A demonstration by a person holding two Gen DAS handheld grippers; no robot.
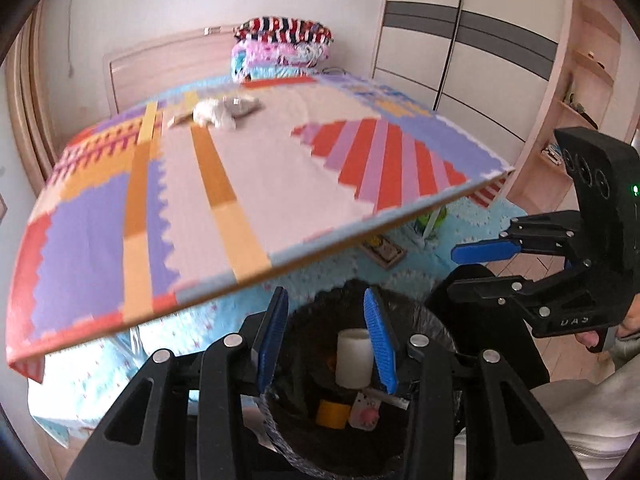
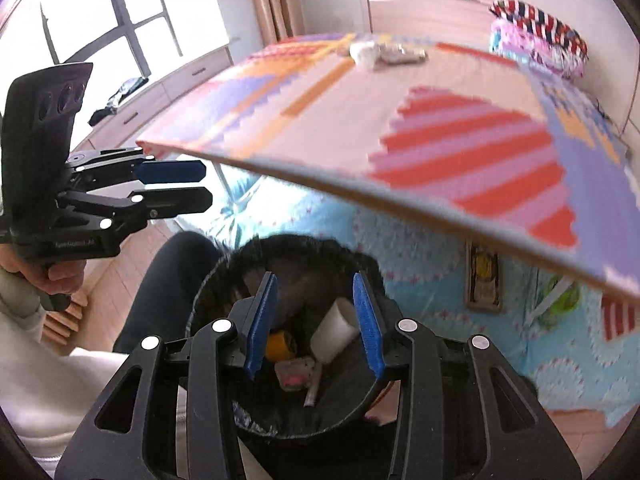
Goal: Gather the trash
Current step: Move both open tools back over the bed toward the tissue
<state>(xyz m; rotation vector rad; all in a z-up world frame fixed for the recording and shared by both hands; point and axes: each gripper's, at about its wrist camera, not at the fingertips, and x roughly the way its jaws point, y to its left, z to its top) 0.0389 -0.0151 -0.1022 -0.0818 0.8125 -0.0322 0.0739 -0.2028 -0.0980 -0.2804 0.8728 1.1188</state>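
Observation:
A black-lined trash bin (image 1: 432, 320) (image 2: 216, 276) stands on the floor below the table's near edge. Inside lie a white cup (image 1: 353, 358) (image 2: 334, 334), a yellow roll (image 1: 333, 414) (image 2: 280, 346) and a pink-and-white wrapper (image 1: 366, 410) (image 2: 294, 372). My left gripper (image 1: 326, 346) is open and empty above the bin; it also shows in the right wrist view (image 2: 188, 186). My right gripper (image 2: 316, 324) is open and empty above the bin; it also shows in the left wrist view (image 1: 476, 268). Crumpled white paper (image 1: 212, 114) (image 2: 364, 54) and a silver wrapper (image 1: 242, 104) (image 2: 400, 54) lie at the table's far end.
The colourful patterned table (image 1: 280, 184) (image 2: 400, 120) stands over a bed with a blue sheet (image 1: 360, 272) (image 2: 400, 248). Folded blankets (image 1: 284, 48) (image 2: 536, 36) lie beyond. A wardrobe (image 1: 460, 40) is at right, a window (image 2: 100, 12) at left.

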